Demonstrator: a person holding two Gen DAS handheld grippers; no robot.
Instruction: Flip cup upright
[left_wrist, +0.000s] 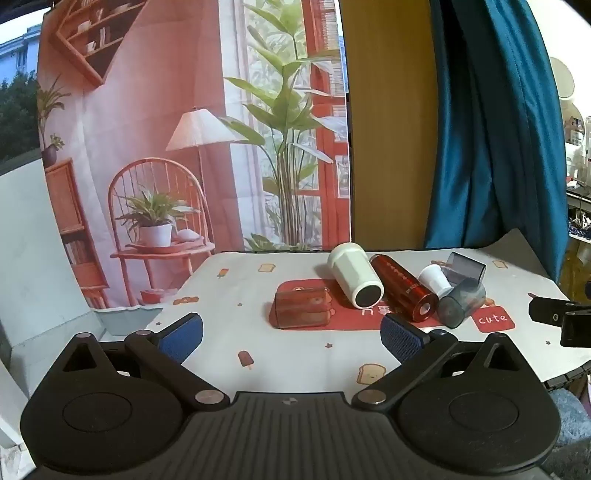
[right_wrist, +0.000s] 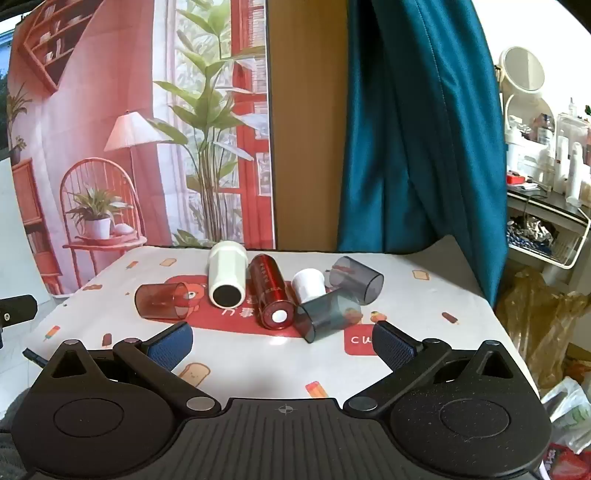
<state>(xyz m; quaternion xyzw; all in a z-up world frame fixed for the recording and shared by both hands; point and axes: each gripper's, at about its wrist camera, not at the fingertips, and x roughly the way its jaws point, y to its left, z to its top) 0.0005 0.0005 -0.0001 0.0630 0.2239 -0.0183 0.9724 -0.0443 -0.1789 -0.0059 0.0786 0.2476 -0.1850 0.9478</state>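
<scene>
- Grippers: left gripper (left_wrist: 291, 332) and right gripper (right_wrist: 282, 339) both spread wide, holding nothing, with blue ribbed pads (right_wrist: 173, 343) on black plastic arms.
- Six cups lie on their sides on the printed tablecloth (right_wrist: 258, 362): translucent red cup (right_wrist: 162, 301), white faceted cup (right_wrist: 227, 275), glossy red cylinder (right_wrist: 271, 297), small white cup (right_wrist: 308, 283), two smoky grey tumblers (right_wrist: 328, 314) (right_wrist: 356, 278).
- Teal curtain (right_wrist: 417, 129) hangs behind.
</scene>
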